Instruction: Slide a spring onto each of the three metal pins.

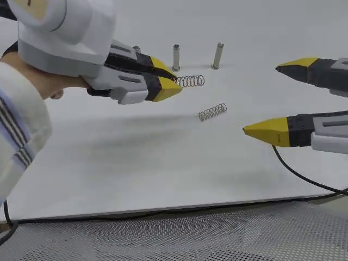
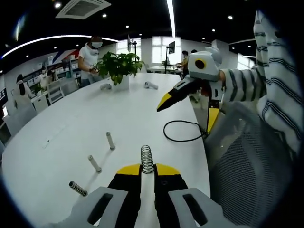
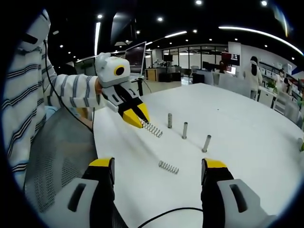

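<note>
My left gripper [image 1: 169, 86] is shut on one end of a spring [image 1: 191, 81], which sticks out level towards two bare metal pins [image 1: 176, 57] [image 1: 217, 55]. The held spring [image 2: 147, 158] rises between the shut yellow tips in the left gripper view. A third pin [image 3: 169, 120], the one farthest left, looks ribbed, as if a spring sits on it; in the head view the left gripper half hides it. A loose spring [image 1: 212, 112] lies on the white table. At the right my right gripper [image 1: 261, 99] is open with nothing in it, and the loose spring [image 3: 168, 167] lies ahead of its jaws.
The white table [image 1: 136, 163] ends at a near edge with a black cable [image 1: 304, 176] running from the right gripper. Grey mesh [image 1: 179, 236] lies below the edge. A potted plant [image 2: 118, 66] and a person [image 2: 90, 57] are at the table's far end.
</note>
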Action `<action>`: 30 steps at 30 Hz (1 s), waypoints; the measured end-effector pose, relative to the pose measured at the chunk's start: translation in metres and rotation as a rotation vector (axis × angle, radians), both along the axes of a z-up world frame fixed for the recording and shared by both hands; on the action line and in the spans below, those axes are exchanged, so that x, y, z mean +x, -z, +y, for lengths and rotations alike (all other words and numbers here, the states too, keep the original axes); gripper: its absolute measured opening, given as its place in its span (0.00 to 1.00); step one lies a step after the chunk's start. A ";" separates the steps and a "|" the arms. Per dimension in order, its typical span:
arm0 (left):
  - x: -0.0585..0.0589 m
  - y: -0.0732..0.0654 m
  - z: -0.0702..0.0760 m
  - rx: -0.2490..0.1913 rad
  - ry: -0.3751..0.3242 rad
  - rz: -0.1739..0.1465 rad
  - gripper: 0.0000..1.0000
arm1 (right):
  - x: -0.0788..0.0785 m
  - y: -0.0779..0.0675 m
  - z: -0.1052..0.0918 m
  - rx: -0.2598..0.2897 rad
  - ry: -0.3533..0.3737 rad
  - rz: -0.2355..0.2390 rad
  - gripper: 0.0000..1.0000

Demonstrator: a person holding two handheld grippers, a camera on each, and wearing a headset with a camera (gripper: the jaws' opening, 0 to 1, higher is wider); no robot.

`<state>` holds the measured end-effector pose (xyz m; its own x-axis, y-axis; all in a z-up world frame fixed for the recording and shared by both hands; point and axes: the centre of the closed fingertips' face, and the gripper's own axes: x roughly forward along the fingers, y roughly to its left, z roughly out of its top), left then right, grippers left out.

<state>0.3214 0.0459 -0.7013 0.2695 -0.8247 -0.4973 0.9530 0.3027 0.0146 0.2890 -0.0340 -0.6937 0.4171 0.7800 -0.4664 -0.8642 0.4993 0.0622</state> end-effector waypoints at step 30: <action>-0.023 -0.027 -0.012 -0.097 0.121 0.004 0.02 | 0.012 0.000 0.046 -0.019 -0.208 -0.006 0.41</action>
<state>0.2979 0.0341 -0.6746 0.1637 -0.8953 -0.4143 0.9825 0.1857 -0.0130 0.3015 0.0124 -0.6934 0.2508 0.8406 -0.4801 -0.9492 0.3109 0.0485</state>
